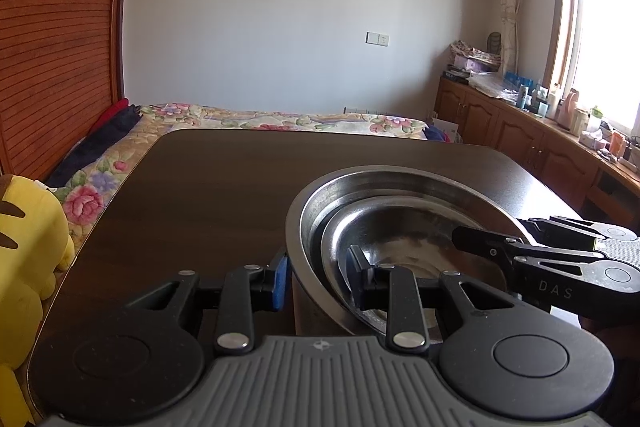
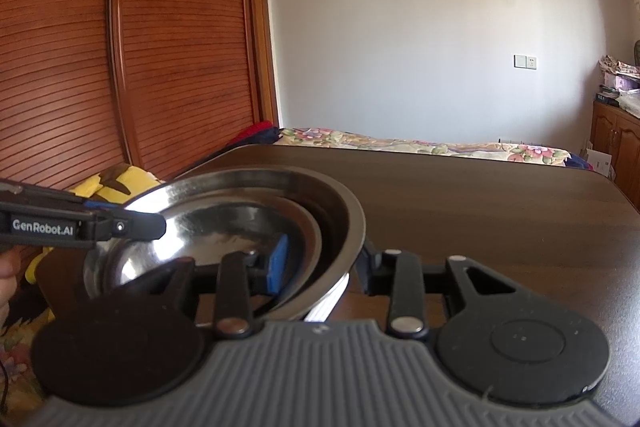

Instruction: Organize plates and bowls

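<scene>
At the far left, off the bench point(image 1: 208, 187) edge at about nine o'clock, a yellow plush toy point(image 1: 28, 239) leans by the flowered bed point(image 1: 280, 119). The left claw point(image 1: 318, 281) stands spread, one blue-padded finger outside the wall of the large steel bowl point(image 1: 400, 179) and the other inside it, straddling the rim at its seven o'clock side; I cannot tell whether the pads actually touch the metal. The bowl sits on the dark bench toward the near right corner, with a smaller steel dish point(image 1: 400, 227) nested inside it, shifted toward the near wall. From three o'clock the right claw point(image 2: 320, 267) likewise straddles the rim (the right wrist view shows a blue pad inside and a black finger outside), also spread with a gap around the wall. Both pieces look thin, rigid and light, with polished, slippery skins that would likely skate between pads if pinched lightly. The rolled rim seems the sensible purchase: a firm pinch across the wall just below the lip, one claw on each side, keeping the stack level so the loose inner dish does not slide or clatter.
</scene>
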